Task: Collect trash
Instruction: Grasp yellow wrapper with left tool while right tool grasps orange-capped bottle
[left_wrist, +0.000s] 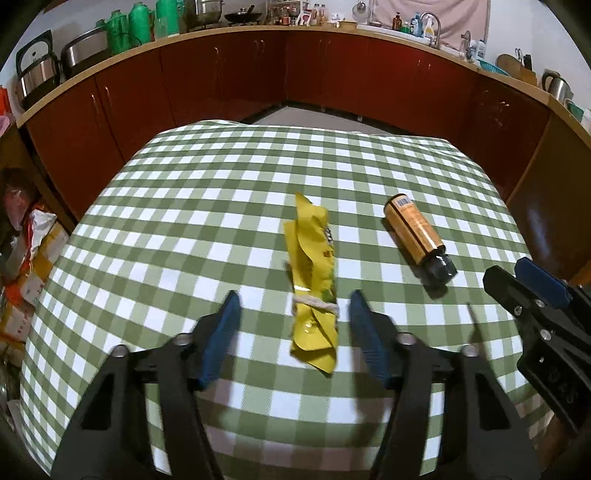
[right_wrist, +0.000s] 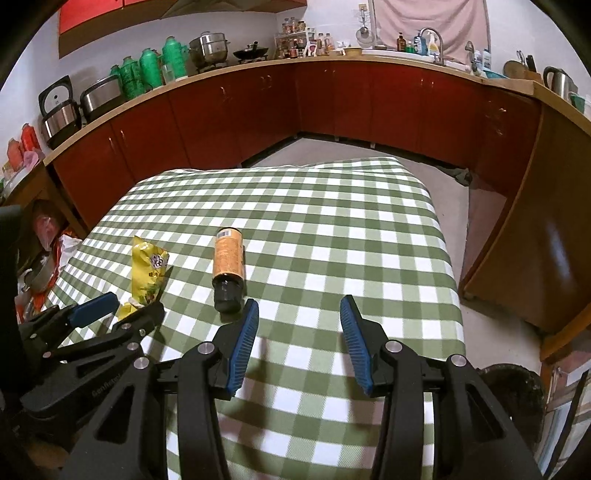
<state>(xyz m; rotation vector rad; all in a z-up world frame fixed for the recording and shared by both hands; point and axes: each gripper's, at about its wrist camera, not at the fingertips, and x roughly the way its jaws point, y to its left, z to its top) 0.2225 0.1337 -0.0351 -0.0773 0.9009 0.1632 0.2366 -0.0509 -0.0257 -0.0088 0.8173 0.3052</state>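
While the checked desk (left_wrist: 184, 206) fills the middle of both views, its far edge curves across the upper centre with bare floor (right_wrist: 321, 151) beyond, and red cabinets (left_wrist: 229, 74) ring the top of each frame. Plenty of bare cloth lies in the upper half of the desk. On the right of the right wrist view the desk's side edge drops to open floor, with a brown cabinet (right_wrist: 535, 229) further right and a dark bin (right_wrist: 517, 387) at lower right. Clutter of bags and boxes (left_wrist: 26, 258) crowds the left edge of the left wrist view.

Left hand-held gripper (left_wrist: 291, 310) sits wide open at bottom centre of its view, blue pads on either side of the wrapper (left_wrist: 314, 280), not touching it. That yellow wrapper lies lengthwise in the centre of the frame, crumpled, a pale band across its near part, its near end between the fingers.

Right hand-held gripper (right_wrist: 299, 314) is wide open too, empty, over bare cloth at lower centre of its view. The bottle (right_wrist: 228, 266) lies on its side just up and left of its left pad, dark cap towards the camera, apart from the pad. In the left wrist view the bottle (left_wrist: 417, 236) lies right of centre, well clear of the wrapper, with the right hand-held gripper (left_wrist: 517, 277) at the right edge.
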